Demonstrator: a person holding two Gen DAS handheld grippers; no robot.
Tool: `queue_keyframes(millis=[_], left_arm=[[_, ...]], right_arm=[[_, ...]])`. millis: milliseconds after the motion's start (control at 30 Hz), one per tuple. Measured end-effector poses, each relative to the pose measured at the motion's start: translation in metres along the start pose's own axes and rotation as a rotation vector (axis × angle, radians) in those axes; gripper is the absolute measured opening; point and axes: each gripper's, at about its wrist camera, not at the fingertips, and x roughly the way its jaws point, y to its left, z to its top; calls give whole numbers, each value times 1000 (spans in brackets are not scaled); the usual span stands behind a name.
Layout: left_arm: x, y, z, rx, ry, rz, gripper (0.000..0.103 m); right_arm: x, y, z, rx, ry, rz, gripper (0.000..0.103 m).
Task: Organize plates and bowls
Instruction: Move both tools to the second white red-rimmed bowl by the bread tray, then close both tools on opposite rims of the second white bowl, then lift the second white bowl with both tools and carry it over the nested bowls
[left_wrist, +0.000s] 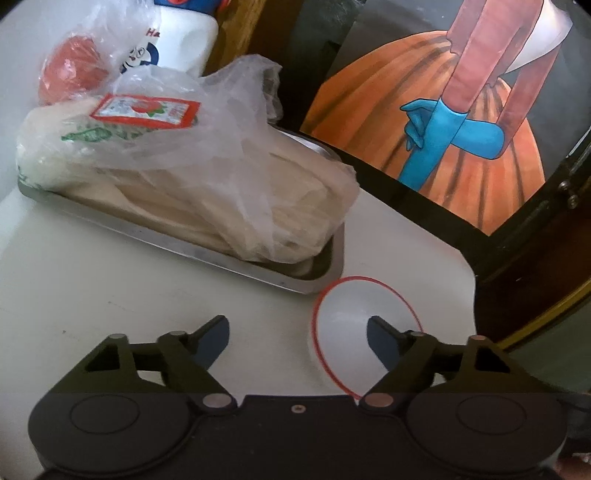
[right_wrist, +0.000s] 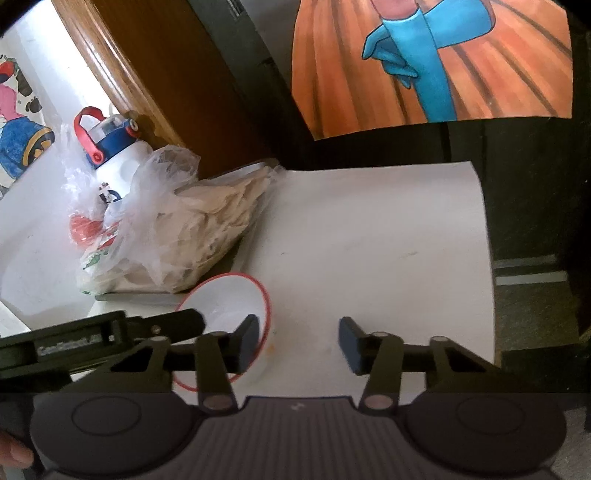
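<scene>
On the white desk (right_wrist: 369, 229): one red-rimmed white bowl (left_wrist: 354, 328), tipped, beside a steel tray (left_wrist: 207, 251) of bagged goods, one finger of the released left hand-held gripper (left_wrist: 297, 338) inside it; right hand-held gripper (right_wrist: 297, 343) released, empty.

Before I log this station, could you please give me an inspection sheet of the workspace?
Surface: white table, a few small marks.
Job's things: one white bowl with red rim, near the table edge beside the tray; no plates seen.
Clutter: steel tray holding a bagged bundle; bottle; red item in plastic.
Grippers: left gripper open, one finger inside the bowl; right gripper open, empty.
Cables: nothing seen.
Surroundings: painting, wooden frame.
</scene>
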Motion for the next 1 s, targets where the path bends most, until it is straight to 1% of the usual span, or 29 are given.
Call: queue_keyframes(millis=[100, 133, 167, 200, 300, 333, 367, 400, 500, 567, 700, 867, 1000], left_arm=[[1, -1, 0, -2, -1, -17, 60], [2, -1, 0, -7, 8, -26, 51], [3, -1, 0, -13, 16, -29, 44], [4, -1, 0, -17, 20, -30, 42], [6, 0, -2, -29, 28, -36, 31], [7, 0, -2, -34, 34, -40, 23], [8, 0, -2, -38, 42, -47, 14], [9, 0, -3, -43, 46, -60, 12], [7, -3, -5, -50, 36, -46, 10], [4, -4, -6, -54, 37, -47, 8], [-10, -5, -8, -73, 40, -60, 8], [-45, -14, -16, -51, 25, -50, 7], [-83, -12, -25, -65, -1, -65, 7]], right_arm=[[3, 2, 0, 16, 9, 12, 42], [4, 2, -1, 25, 11, 20, 39], [4, 2, -1, 35, 14, 29, 36], [4, 2, -1, 45, 17, 37, 34], [4, 2, -2, 60, 20, 56, 24], [3, 3, -2, 59, 22, 62, 18], [2, 5, -2, 64, 25, 68, 16], [2, 6, -3, 69, 26, 57, 16], [-1, 12, -5, 46, 24, 33, 14], [-5, 11, -7, 61, 32, 40, 13], [-20, 14, -9, 61, 31, 55, 13], [-53, 30, -15, 22, 20, 66, 13], [-88, 48, -25, -11, -1, 84, 13]])
